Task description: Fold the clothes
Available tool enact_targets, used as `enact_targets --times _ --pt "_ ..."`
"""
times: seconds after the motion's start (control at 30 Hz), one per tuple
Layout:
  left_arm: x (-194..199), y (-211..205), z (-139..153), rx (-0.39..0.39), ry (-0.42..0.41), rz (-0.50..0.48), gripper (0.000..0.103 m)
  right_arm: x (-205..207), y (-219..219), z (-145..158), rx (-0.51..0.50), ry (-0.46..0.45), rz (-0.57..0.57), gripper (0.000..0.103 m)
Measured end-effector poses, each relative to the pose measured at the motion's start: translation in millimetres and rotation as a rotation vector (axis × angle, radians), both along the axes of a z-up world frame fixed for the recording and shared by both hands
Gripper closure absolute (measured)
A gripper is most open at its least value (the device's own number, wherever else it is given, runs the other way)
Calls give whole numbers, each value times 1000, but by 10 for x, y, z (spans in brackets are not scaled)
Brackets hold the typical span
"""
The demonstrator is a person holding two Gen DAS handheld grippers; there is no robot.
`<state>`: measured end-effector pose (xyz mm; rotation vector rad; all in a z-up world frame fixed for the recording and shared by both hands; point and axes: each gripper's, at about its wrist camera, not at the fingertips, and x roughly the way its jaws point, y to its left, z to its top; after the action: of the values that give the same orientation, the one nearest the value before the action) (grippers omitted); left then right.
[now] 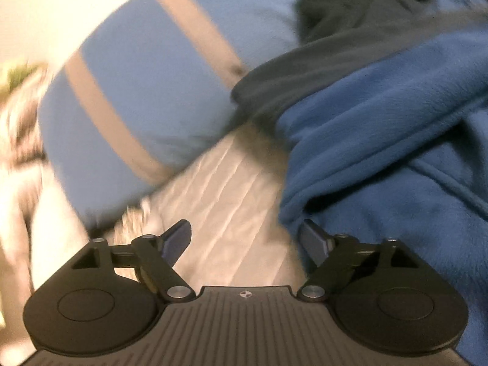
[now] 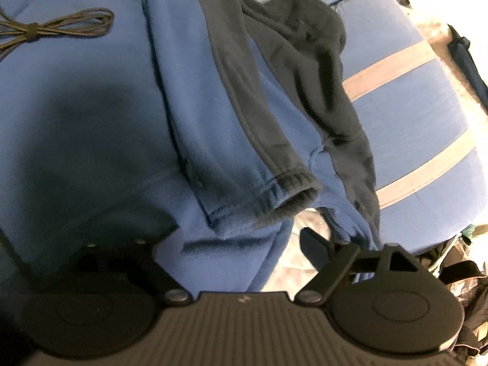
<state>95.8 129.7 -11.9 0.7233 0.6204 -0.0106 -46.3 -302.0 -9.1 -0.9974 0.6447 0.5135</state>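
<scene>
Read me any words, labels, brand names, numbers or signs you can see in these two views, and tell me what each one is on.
No readable text in either view.
Left gripper body: a small round crosshair mark, no letters.
Right gripper body: a tiny pale mark, too blurred to read.
Blue fleece garment, its cord and the striped pillow: no print or tag shows.

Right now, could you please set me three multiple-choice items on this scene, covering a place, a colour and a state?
1. Where is the bundled cord lying?
A on the blue fleece garment
B on the floor
C in a drawer

2. What colour are the stripes on the blue cushion?
A red
B beige
C green

3. How is the left hand-held gripper?
A shut on cloth
B open, holding nothing
C out of view

Key: A, the cord rests on fleece; B, the bands look beige; B, its fingers stand apart over bare sheet.
</scene>
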Motion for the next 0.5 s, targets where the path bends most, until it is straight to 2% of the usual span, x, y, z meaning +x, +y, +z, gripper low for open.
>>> enact_targets --times 0.13,0.23,0.37,0.5 --pt "-4 235 128 -85 28 113 24 -170 -59 110 24 -20 5 4" --pt "-40 373 287 -199 24 175 24 -300 -110 211 46 -33 4 4" --pt "-122 412 634 -381 -39 204 24 -375 -241 400 113 -34 -41 2" --pt "-220 312 1021 -569 -132 217 24 -334 -507 669 274 6 -146 0"
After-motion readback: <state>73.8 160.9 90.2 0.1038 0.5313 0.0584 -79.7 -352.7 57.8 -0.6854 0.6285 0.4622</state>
